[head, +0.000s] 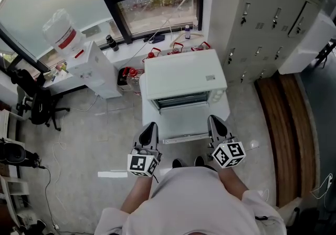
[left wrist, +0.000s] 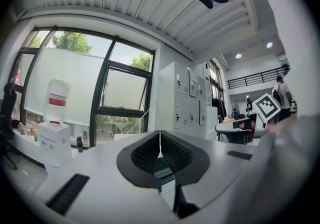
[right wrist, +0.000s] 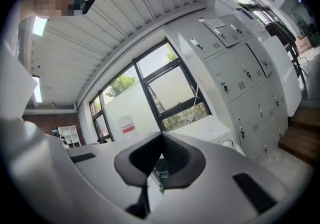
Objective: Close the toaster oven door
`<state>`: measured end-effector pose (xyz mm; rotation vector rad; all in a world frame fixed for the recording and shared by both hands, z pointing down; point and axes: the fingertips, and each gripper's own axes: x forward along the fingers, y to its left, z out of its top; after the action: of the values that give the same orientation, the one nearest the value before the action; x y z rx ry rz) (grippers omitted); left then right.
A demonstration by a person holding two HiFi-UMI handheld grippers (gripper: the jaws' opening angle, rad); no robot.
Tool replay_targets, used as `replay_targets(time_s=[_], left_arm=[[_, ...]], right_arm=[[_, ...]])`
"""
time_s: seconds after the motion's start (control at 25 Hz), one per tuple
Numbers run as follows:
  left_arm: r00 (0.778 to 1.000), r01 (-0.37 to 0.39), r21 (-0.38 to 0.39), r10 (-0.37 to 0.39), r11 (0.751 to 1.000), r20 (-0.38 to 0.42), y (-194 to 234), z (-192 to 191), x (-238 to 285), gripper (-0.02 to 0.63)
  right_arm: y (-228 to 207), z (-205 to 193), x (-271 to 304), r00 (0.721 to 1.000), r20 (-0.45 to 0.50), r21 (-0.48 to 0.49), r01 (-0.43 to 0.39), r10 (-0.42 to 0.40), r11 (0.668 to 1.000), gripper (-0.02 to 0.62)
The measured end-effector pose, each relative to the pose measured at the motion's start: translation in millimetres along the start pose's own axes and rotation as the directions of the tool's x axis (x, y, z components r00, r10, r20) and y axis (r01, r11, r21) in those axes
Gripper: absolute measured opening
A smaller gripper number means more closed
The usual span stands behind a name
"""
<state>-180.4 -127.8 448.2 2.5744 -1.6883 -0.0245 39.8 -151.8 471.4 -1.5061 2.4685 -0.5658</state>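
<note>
Arms: both forearms reach forward from the person's body, side by side, each hand holding its gripper level and aimed at the oven (head: 181, 76).
Left gripper (left wrist: 160, 143): jaws pressed together, nothing between them.
Right gripper (right wrist: 161, 140): jaws likewise together and empty, rolled a little to one side.
Door (head: 184, 121): open, swung down flat from the oven's front, just ahead of both grippers.
Door and grippers: the left gripper's tip is at the door's near left corner and the right gripper's tip is at its right edge. Whether either touches it cannot be told.
Door axis: its long side runs left to right across the head view, and its free edge points back at the person.
Oven: front faces the person, with lockers (head: 262, 13) to its right.
</note>
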Motion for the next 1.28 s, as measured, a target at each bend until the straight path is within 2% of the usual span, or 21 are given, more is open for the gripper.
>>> replay_targets(time_s=[0.2, 0.36, 0.64, 0.8, 0.96, 1.28], left_arm=[[1.0, 0.003, -0.005, -0.003, 1.0, 0.003, -2, 0, -1, 0.021], [1.0, 0.002, -0.011, -0.002, 1.0, 0.002, -2, -2, -2, 0.021], [1.0, 0.004, -0.015, -0.005, 1.0, -0.007, -3, -4, -1, 0.021], [1.0, 0.007, -0.017, -0.007, 1.0, -0.01, -5, -5, 0, 0.021], [1.0, 0.003, -0.019, -0.004, 1.0, -0.013, -3, -5, 1, 0.021], [1.0, 0.007, -0.024, -0.008, 1.0, -0.015, -5, -5, 4, 0.021]], right_arm=[[2, 8, -3, 0.997, 0.062, 0.179, -0.047, 0.036, 0.983, 0.008], [2, 9, -3, 0.995, 0.09, 0.225, -0.069, 0.049, 0.972, 0.008], [5, 13, -4, 0.982, 0.163, 0.35, -0.151, 0.099, 0.925, 0.008], [9, 20, -6, 0.964, 0.227, 0.428, -0.227, 0.139, 0.875, 0.008], [20, 33, -11, 0.927, 0.315, 0.463, -0.337, 0.203, 0.82, 0.008], [13, 40, -11, 0.91, 0.368, 0.542, -0.376, 0.19, 0.752, 0.008]])
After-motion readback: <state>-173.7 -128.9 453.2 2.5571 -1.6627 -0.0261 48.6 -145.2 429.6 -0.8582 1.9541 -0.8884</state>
